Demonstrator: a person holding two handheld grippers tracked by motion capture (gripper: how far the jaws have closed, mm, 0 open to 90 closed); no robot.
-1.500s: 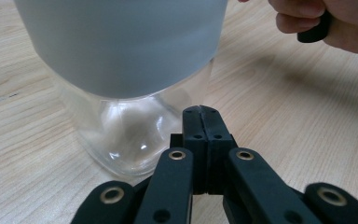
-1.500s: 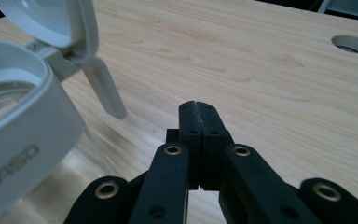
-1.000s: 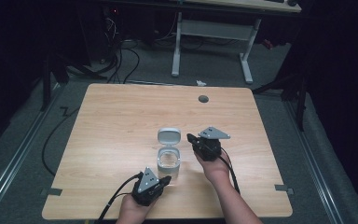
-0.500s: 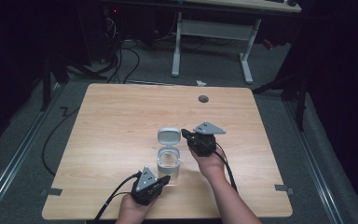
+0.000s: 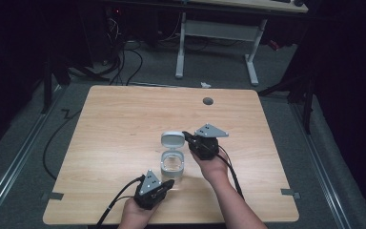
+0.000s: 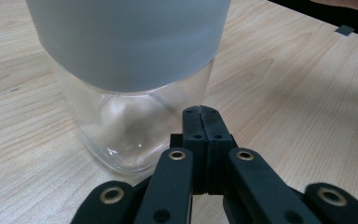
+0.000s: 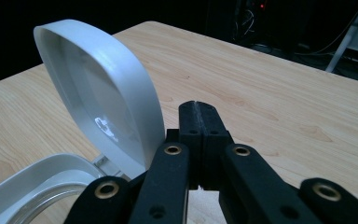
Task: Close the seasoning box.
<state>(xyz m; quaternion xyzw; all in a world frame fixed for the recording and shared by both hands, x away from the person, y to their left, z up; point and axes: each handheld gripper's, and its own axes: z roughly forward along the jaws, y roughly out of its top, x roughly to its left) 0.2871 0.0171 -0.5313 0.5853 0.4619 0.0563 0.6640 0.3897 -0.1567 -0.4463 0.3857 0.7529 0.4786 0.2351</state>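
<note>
Right gripper (image 5: 187, 136) nearer open jar's (image 5: 172, 165) lid (image 5: 172, 140)

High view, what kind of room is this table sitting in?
Probably a lab or workshop: a wooden table on grey carpet, loose cables on the floor behind, and a white desk frame in a dark room.

I can read no text, label, brand, number or sign anywhere here. The clear jar (image 5: 173, 164), its grey lid (image 7: 103, 93) and the wooden table (image 5: 124, 124) carry no lettering that I can make out from any camera.
</note>
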